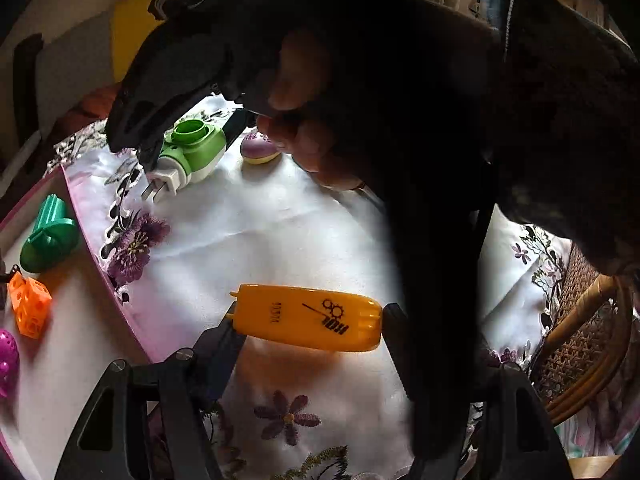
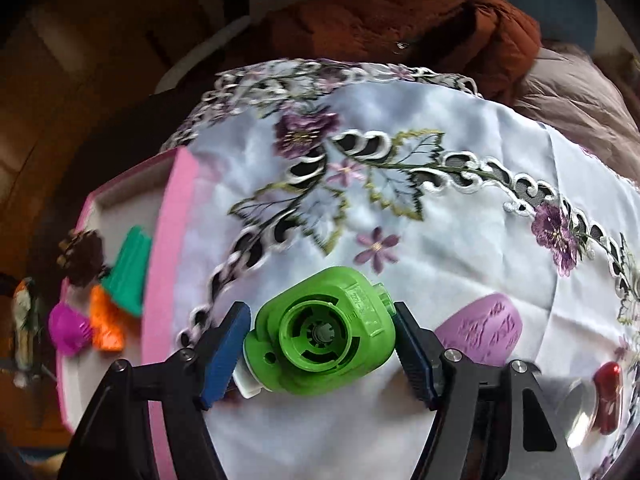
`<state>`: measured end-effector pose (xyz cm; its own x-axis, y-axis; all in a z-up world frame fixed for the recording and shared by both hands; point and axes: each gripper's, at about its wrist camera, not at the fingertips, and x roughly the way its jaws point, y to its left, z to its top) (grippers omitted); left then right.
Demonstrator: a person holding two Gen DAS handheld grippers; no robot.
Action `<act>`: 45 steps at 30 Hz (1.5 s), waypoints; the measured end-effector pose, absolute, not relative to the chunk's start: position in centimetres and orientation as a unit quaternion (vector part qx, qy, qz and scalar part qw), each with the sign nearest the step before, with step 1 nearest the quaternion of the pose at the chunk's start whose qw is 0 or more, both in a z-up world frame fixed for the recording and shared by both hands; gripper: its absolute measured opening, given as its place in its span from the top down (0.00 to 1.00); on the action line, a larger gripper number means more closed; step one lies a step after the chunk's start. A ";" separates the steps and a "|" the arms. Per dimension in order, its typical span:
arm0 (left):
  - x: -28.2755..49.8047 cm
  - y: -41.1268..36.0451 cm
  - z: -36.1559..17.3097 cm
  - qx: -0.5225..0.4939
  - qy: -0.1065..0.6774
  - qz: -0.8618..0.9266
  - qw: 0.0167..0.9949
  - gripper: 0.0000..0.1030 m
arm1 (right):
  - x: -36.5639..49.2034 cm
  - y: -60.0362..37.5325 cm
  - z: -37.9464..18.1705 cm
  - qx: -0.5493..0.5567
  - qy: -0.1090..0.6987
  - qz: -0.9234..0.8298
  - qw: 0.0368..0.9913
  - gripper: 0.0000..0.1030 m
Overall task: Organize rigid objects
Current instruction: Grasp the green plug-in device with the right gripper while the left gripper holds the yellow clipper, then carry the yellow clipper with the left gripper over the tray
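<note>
My left gripper (image 1: 308,316) is shut on a yellow-orange oblong plastic case (image 1: 306,317) with black print and holds it above the flowered tablecloth. My right gripper (image 2: 322,332) is shut on a green plug-in device (image 2: 320,340) with a white plug, held above the cloth; it also shows in the left wrist view (image 1: 192,154), gripped by the other tool. A pink-rimmed tray (image 2: 164,264) at the left holds a green ribbed piece (image 1: 50,236), an orange lattice cube (image 1: 30,304) and a magenta piece (image 2: 68,330).
A purple oval (image 2: 482,330) lies on the cloth to the right of the green device, and a red shiny piece (image 2: 608,398) lies at the far right. A wicker chair (image 1: 580,344) stands beside the table. A rust-brown jacket (image 2: 400,24) lies beyond the table.
</note>
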<state>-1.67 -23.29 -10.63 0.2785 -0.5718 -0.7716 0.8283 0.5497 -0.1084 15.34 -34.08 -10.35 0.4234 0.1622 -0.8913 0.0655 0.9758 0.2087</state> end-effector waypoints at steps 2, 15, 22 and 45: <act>-2.3 -23.2 -10.6 0.165 0.397 -0.449 0.783 0.34 | 14.4 -34.3 -10.0 0.115 0.534 0.029 0.837 0.31; -3.6 -20.4 -8.9 0.166 0.400 -0.453 0.779 0.34 | 8.9 -36.5 -9.4 0.148 0.515 0.035 0.843 0.31; -4.4 -19.2 -8.1 0.171 0.393 -0.445 0.786 0.34 | 7.2 -36.1 -12.2 0.144 0.530 0.039 0.835 0.30; -3.1 -13.3 -4.2 0.113 0.382 -0.378 0.836 0.34 | 7.0 -34.5 -12.6 0.069 0.525 0.030 0.848 0.31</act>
